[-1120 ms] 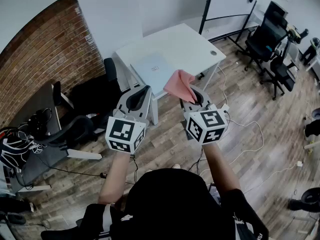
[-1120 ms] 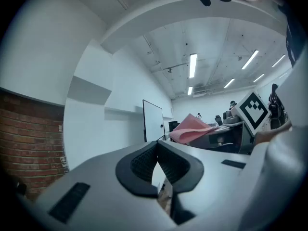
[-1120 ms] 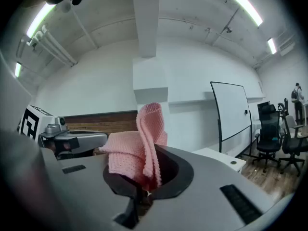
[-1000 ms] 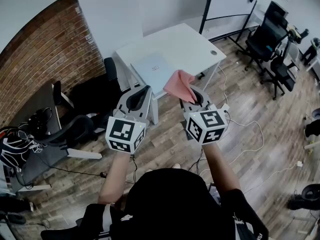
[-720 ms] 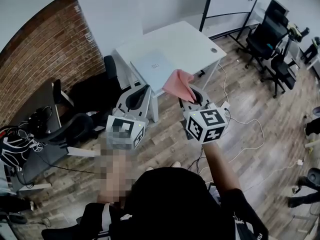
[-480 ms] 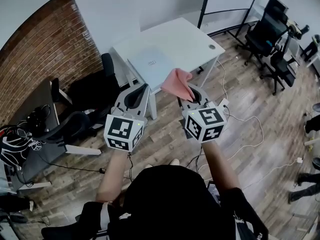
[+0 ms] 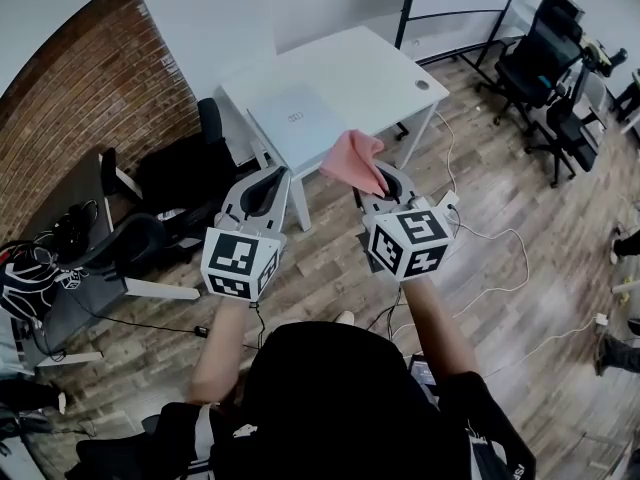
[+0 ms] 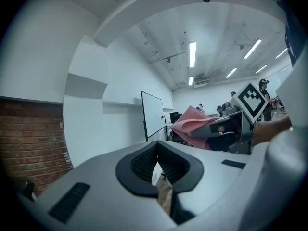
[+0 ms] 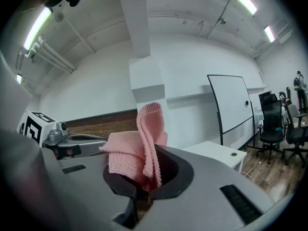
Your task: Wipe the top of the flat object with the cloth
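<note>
A flat pale-blue object (image 7: 296,125) lies on the near left part of a white table (image 7: 380,73) ahead of me. My right gripper (image 7: 383,185) is shut on a pink knitted cloth (image 7: 355,159), which sticks up out of its jaws (image 9: 138,148) and folds over to the left. It hangs in the air short of the table's near edge. My left gripper (image 7: 259,190) is held level beside it, shut with nothing between its dark pads (image 8: 144,161). The cloth (image 8: 195,121) also shows in the left gripper view, off to the right.
The table stands against a white wall with a brick section (image 7: 90,78) to its left. Black office chairs (image 7: 170,183) sit left of the table, others (image 7: 540,63) at the far right. A whiteboard (image 9: 232,105) stands behind. Cables (image 7: 500,288) trail over the wooden floor.
Both grippers have drifted slightly forward toward the table, which now sits a little higher and nearer in the head view. The cloth stays clamped in the right gripper.
</note>
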`<state>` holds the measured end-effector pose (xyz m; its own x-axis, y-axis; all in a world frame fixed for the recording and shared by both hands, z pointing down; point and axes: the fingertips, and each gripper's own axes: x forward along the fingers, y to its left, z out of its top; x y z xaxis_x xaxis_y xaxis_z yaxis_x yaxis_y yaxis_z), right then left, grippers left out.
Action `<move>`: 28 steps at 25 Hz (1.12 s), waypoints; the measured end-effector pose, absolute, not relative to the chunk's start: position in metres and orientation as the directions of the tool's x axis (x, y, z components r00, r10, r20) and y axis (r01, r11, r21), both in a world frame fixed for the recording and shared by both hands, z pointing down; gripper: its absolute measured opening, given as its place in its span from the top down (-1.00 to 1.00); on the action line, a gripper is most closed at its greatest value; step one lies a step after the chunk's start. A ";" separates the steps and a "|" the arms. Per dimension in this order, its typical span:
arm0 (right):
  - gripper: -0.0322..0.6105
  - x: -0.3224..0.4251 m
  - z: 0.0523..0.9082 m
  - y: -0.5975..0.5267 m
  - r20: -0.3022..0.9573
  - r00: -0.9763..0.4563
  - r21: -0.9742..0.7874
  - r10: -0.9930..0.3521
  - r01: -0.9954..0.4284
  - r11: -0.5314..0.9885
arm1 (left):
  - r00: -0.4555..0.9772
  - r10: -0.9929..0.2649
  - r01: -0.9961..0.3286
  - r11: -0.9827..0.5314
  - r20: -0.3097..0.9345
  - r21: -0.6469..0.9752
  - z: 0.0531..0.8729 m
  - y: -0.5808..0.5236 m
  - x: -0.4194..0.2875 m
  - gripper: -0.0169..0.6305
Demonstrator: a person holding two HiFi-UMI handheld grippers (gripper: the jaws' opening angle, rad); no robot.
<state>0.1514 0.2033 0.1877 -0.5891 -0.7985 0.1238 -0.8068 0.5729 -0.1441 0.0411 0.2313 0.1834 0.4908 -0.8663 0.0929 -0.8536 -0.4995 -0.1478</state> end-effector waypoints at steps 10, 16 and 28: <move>0.76 0.178 0.203 0.196 0.135 -0.608 -0.181 -0.782 -0.791 0.584 | 0.459 -0.879 -0.862 -0.476 0.129 -0.176 0.194 0.230 0.059 0.91; 0.76 0.182 0.213 0.180 0.151 -0.610 -0.197 -0.778 -0.790 0.581 | 0.436 -0.890 -0.875 -0.454 0.136 -0.166 0.199 0.217 0.053 0.91; 0.76 0.155 0.227 0.125 0.184 -0.602 -0.185 -0.777 -0.797 0.575 | 0.465 -0.879 -0.868 -0.477 0.107 -0.140 0.202 0.155 0.036 0.91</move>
<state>0.1555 0.1249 0.2273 -0.6025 -0.7765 0.1844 -0.7972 0.5747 -0.1846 0.0363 0.1545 0.2019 0.4652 -0.8787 0.1070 -0.8679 -0.4766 -0.1400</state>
